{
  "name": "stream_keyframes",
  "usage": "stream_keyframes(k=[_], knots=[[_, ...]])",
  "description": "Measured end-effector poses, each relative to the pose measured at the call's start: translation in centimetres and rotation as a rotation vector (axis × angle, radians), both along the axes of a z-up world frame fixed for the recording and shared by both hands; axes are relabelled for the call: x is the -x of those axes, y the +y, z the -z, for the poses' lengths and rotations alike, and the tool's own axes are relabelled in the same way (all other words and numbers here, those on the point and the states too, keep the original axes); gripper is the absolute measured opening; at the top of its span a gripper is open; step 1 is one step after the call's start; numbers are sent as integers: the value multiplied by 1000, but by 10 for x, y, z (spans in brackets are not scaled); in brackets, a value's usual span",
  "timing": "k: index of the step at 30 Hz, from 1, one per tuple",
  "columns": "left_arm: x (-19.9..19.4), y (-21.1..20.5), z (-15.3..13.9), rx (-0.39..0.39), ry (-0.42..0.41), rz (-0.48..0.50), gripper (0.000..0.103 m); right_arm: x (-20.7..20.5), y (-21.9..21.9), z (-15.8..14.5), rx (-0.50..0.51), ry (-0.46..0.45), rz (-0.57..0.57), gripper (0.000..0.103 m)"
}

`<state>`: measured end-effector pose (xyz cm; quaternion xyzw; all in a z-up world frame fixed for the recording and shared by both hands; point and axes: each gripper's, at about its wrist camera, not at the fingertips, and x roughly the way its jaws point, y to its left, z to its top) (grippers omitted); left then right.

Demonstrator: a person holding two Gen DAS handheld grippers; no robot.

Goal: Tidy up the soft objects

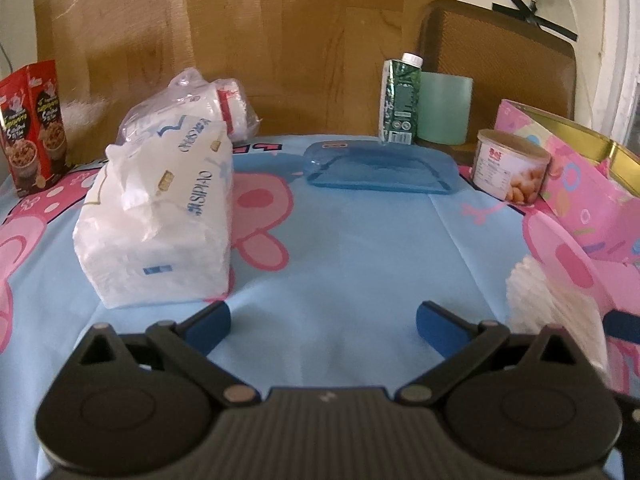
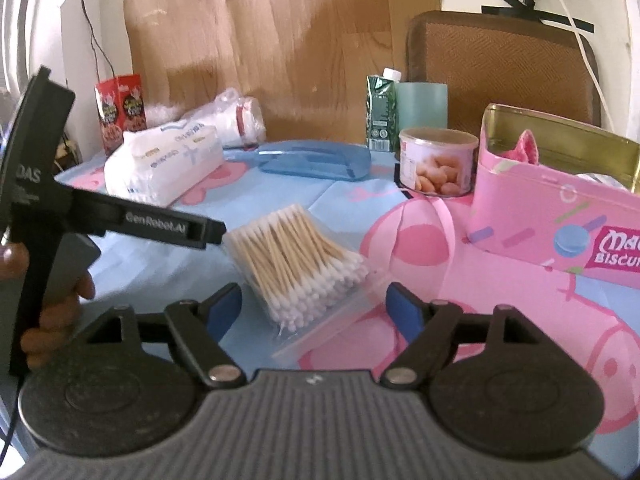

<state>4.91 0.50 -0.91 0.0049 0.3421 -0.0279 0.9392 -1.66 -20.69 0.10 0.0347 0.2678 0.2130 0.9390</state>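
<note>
Right tool (image 2: 314,308) spread wide around bag of cotton swabs (image 2: 304,264), not gripping; left tool (image 1: 323,326) released, empty. Risk: slippery bag sliding from pads.

Counting across the table now: 2 soft white packs, 1 tissue pack (image 1: 160,216) in front and 1 clear bag of white pads (image 1: 200,100) behind it. 1 bag of cotton swabs (image 2: 298,264) (too many sticks inside to count). 1 red snack box (image 1: 34,124), 1 green carton (image 1: 400,100), 1 pale green cup (image 1: 444,108), 1 round can (image 1: 510,166), 1 blue plastic lid (image 1: 380,168), 1 pink biscuit tin (image 2: 560,216). And 2 grippers, 1 per hand.
</note>
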Motion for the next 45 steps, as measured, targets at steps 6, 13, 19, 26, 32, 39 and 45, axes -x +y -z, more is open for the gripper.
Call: stream_keyframes(k=[6,13,19,26,32,39,45], knots=[[0,1,0,0,-1,18,103,0,-4,-1,-39,-11,-8,83],[0,3,0,13,-5,42,103,2,-7,-2,-54,-31,-18,84],[3,3,-1,41,-12,77,103,2,-11,-2,-77,-24,-34,88],[7,3,-2,96,-26,131,103,-6,-19,1,-110,49,15,89],[9,5,-3,132,-29,160,103,-8,-19,3,-114,55,24,92],[8,-2,-3,106,-19,169,103,-12,-10,3,-49,54,24,96],[8,-3,-3,109,-18,186,103,-10,-9,2,-30,45,62,96]])
